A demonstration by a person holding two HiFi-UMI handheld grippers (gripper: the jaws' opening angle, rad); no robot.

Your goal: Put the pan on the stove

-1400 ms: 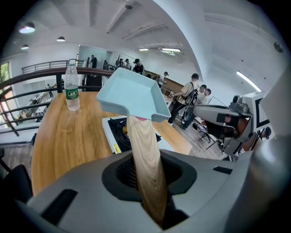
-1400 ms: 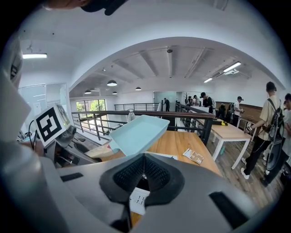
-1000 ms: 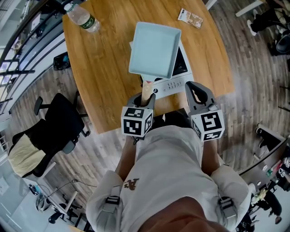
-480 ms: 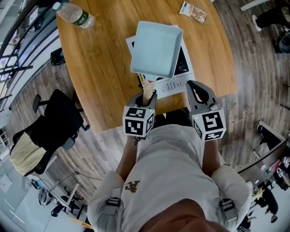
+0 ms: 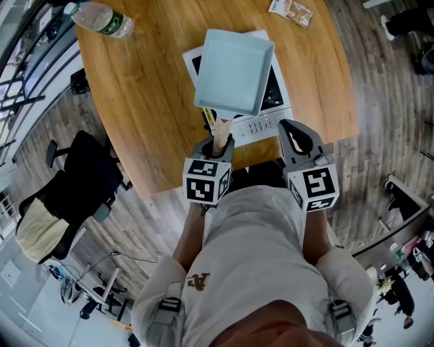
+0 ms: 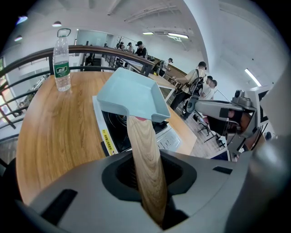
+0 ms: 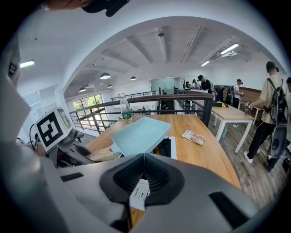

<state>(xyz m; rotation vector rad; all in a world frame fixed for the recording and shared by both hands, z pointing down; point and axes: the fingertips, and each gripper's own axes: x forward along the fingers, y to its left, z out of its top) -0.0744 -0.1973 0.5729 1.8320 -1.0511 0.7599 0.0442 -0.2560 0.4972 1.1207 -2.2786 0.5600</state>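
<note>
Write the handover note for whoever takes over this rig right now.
Left gripper: shut on the pan's wooden handle.
Right gripper: shut, empty, near the table edge to the right of the handle.
Pan: held tilted above the stove; it does not look set down yet.
Done: pan gripped and lined up over the stove.
Left: lower it flat onto the stove, then release the handle.

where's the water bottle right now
In the head view the water bottle is at the top left, standing near the far left edge of the wooden table, well apart from the blue pan to its right.
</note>
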